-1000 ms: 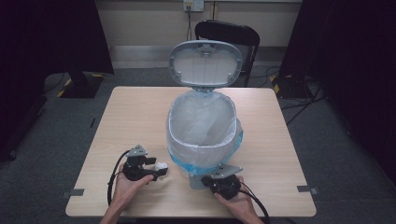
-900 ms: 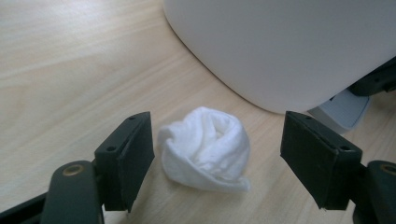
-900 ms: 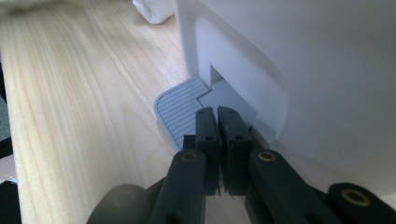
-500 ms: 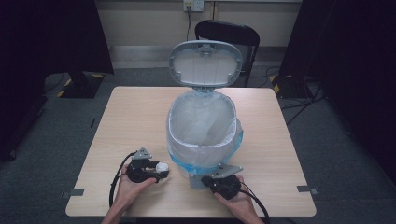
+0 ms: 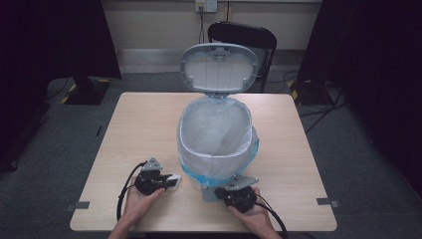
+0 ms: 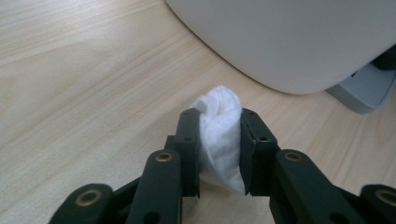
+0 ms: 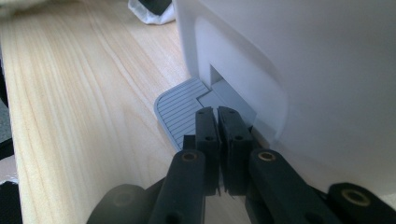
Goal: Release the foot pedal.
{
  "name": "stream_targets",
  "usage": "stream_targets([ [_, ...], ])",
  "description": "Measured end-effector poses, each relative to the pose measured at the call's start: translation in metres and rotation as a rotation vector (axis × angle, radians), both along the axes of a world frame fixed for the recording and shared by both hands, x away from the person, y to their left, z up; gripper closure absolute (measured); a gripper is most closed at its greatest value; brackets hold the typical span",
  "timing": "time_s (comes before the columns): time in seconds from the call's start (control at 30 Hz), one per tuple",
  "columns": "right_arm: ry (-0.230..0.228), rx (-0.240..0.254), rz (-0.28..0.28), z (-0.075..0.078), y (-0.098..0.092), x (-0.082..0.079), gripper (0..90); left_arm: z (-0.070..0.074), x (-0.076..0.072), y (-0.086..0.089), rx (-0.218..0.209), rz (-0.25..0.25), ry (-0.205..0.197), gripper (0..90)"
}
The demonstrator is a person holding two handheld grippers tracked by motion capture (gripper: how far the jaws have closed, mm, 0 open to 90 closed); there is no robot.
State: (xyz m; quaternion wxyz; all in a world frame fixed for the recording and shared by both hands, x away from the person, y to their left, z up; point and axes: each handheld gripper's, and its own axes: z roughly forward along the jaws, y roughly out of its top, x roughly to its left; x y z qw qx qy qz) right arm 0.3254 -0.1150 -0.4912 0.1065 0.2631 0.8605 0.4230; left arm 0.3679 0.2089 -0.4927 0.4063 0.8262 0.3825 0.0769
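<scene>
High view shows my left gripper low and left of the middle, on the wooden table. Its jaws have just been closing, and now they squeeze a crumpled white tissue between them. From the left gripper view, the tissue sits in the middle of the frame, pinched from both sides, just above the table. The white bin fills the upper right, near the tissue but not touching it.

My right gripper is low in the high view, just below the bin. In the right gripper view its jaws are pressed together with nothing in them. They rest on the grey pedal at the foot of the bin. The bin's lid stands up open, and a clear bag lines the inside.
</scene>
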Motion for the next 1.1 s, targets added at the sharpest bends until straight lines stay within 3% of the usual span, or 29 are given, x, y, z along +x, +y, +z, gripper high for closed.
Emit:
stream_targets([
  [0.2, 0.0, 0.001, 0.0, 0.0, 0.0, 0.0, 87.3, 0.001, 0.003, 0.008, -0.029, 0.039, -0.006, 72.5],
  [0.4, 0.0, 0.002, 0.0, 0.0, 0.0, 0.0, 87.3, 0.012, 0.003, 0.018, -0.108, 0.065, -0.032, 72.5],
  [0.5, 0.0, 0.003, 0.001, 0.0, 0.0, 0.0, 87.3, 0.017, 0.003, 0.022, -0.124, 0.071, -0.041, 72.4],
  [0.6, 0.001, 0.003, 0.0, 0.0, -0.001, 0.0, 87.2, 0.025, 0.002, 0.031, -0.169, 0.095, -0.066, 72.4],
  [1.1, 0.015, 0.006, 0.001, 0.0, -0.001, 0.001, 87.3, 0.062, -0.007, 0.046, -0.256, 0.122, -0.162, 72.4],
])
